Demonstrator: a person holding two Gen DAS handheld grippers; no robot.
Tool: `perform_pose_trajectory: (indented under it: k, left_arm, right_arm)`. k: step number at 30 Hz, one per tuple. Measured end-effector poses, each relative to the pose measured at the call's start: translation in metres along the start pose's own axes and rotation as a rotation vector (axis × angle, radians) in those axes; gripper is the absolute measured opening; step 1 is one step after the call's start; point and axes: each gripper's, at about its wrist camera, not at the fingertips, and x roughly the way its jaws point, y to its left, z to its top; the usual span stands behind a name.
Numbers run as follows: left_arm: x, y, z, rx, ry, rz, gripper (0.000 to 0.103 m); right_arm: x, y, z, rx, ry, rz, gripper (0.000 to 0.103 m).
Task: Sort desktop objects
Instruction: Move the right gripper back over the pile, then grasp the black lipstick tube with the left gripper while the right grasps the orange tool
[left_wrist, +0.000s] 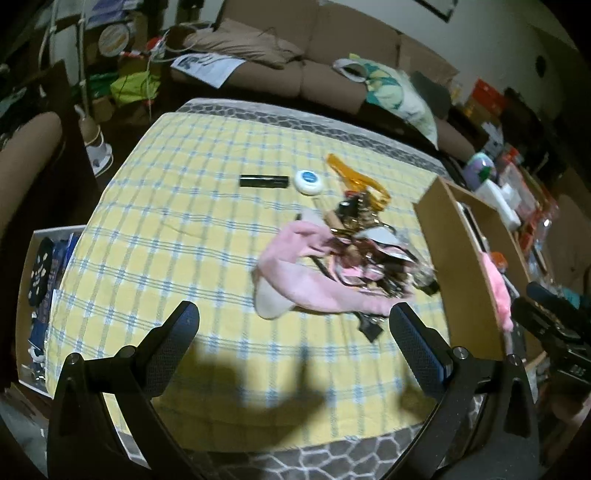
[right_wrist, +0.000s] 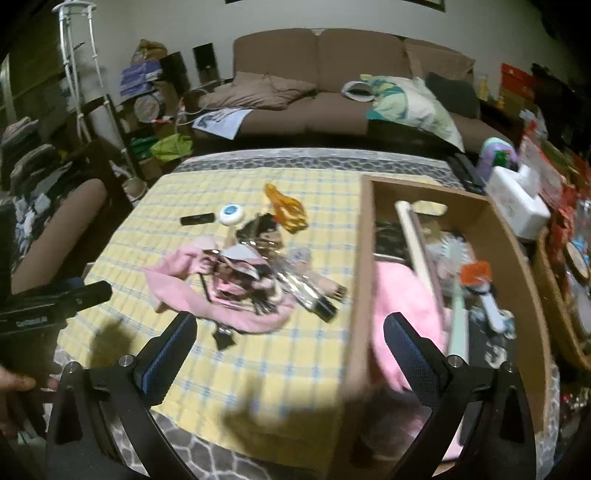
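A heap of small items lies on the yellow checked cloth (left_wrist: 177, 236): a pink cloth (left_wrist: 295, 273) (right_wrist: 177, 273), a black tube (left_wrist: 264, 181) (right_wrist: 197, 219), a round white tin (left_wrist: 308, 180) (right_wrist: 231, 214), orange scissors (left_wrist: 358, 177) (right_wrist: 286, 206) and tangled shiny bits (left_wrist: 373, 251) (right_wrist: 258, 266). A brown cardboard box (left_wrist: 465, 258) (right_wrist: 364, 266) at the right holds another pink cloth (right_wrist: 402, 295) and several items. My left gripper (left_wrist: 293, 317) hangs open and empty above the near cloth. My right gripper (right_wrist: 290, 328) is open and empty, straddling the box's left wall.
A brown sofa (right_wrist: 325, 74) with pillows stands behind the table. A white tissue box (right_wrist: 517, 203) and cluttered goods sit at the far right. A white crate (left_wrist: 40, 295) of items stands on the floor at the left. A hand (right_wrist: 14, 384) shows at the left edge.
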Motion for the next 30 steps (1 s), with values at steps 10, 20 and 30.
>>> perform_pose_trajectory:
  k: [10, 20, 30]
  left_arm:
    - [0.037, 0.035, 0.045, 0.046, -0.013, 0.079, 0.103]
    - [0.116, 0.004, 0.112, 0.447, 0.010, 0.149, 0.103]
    - [0.202, -0.008, 0.135, 0.655, 0.087, 0.156, 0.094]
  right_arm:
    - [0.050, 0.024, 0.029, 0.015, 0.052, 0.126, 0.103]
    - [0.123, 0.000, 0.118, -0.004, 0.094, 0.107, 0.103]
    - [0.249, -0.011, 0.157, -0.084, 0.326, 0.035, 0.102]
